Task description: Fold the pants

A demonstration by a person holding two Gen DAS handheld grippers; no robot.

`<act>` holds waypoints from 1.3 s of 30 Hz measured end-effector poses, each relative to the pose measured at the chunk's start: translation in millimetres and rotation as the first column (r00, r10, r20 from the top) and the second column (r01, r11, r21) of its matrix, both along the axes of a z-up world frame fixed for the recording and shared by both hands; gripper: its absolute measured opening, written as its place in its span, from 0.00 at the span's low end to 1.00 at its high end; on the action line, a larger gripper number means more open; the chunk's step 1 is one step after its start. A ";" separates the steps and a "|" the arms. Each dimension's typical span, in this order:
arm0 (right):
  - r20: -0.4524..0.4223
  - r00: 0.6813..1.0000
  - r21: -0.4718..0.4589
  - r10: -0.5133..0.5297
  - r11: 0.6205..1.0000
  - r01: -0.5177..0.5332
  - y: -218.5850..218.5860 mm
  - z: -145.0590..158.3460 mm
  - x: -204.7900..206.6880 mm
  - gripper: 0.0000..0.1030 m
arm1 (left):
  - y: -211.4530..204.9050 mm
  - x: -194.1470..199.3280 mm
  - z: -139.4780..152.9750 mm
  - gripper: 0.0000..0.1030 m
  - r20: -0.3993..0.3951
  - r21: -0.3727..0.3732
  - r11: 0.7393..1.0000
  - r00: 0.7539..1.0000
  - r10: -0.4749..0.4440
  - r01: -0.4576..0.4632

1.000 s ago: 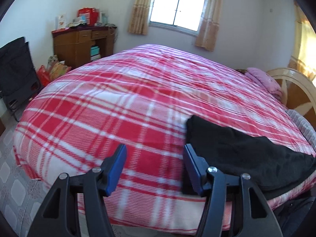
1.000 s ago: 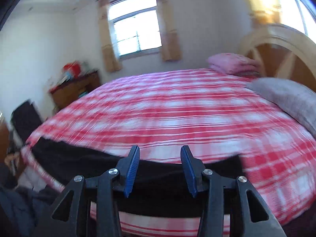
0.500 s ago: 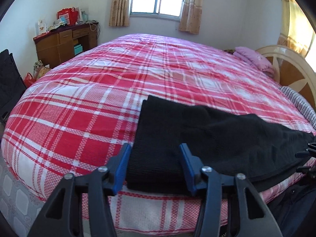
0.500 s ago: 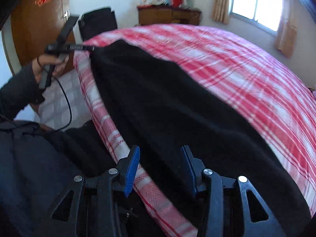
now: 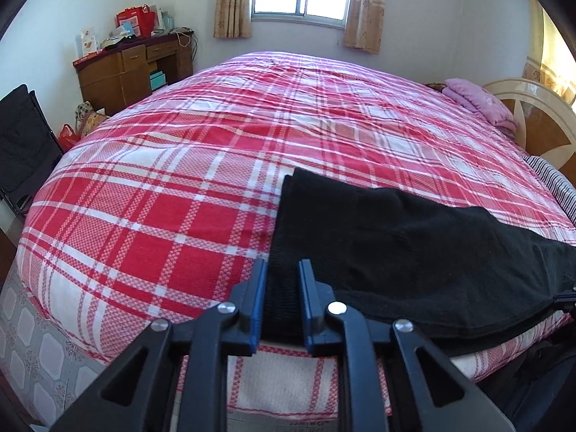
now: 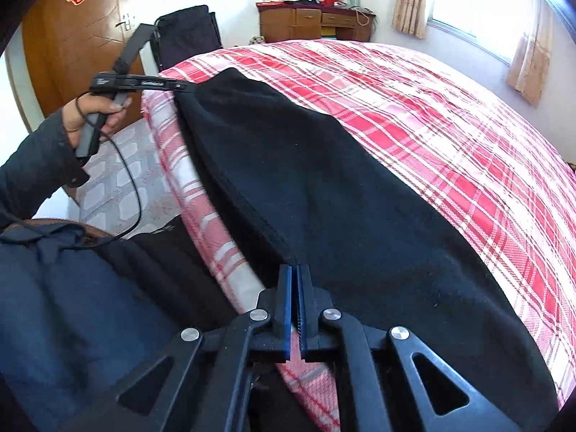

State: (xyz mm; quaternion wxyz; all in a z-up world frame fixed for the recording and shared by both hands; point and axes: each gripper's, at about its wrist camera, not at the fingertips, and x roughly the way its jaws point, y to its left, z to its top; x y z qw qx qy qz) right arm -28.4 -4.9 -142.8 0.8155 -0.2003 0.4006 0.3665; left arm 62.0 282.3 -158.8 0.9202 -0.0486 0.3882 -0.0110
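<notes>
Pants [image 5: 414, 252], black, lie along the near edge of a bed [image 5: 216, 165] covered in red-and-white plaid, filling the lower right of the left wrist view and the middle of the right wrist view. At lower centre of the left view, the left gripper [image 5: 282, 284] has its blue pads around the end of the pants with a narrow gap between them; whether they actually pinch the cloth I cannot tell. At lower centre of the right view, the right gripper [image 6: 294, 288] has its pads pressed together on the pants' near edge. In the upper left of that view the person's left hand [image 6: 93, 115] holds the left gripper's handle, whose fingers reach the far end of the pants. A wooden desk [image 5: 133, 68] stands at upper left of the left view, a pink pillow [image 5: 482, 104] at the right.
</notes>
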 end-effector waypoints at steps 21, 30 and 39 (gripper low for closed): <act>-0.012 1.000 -0.103 -0.024 0.994 0.022 16.7 -31.3 25.0 0.38 | 1.5 -0.6 1.8 0.18 -0.027 -0.003 1.000 1.000 -0.004 0.004; -0.001 1.000 -0.134 0.011 0.991 -0.011 29.2 -31.3 22.3 0.03 | 2.1 0.0 0.6 0.18 -0.032 -0.009 1.000 0.999 0.000 0.000; -0.014 1.000 -0.068 0.026 0.997 -0.027 18.3 -6.3 10.7 0.03 | 5.5 0.8 -0.5 0.18 -0.046 -0.001 1.000 0.999 0.005 -0.005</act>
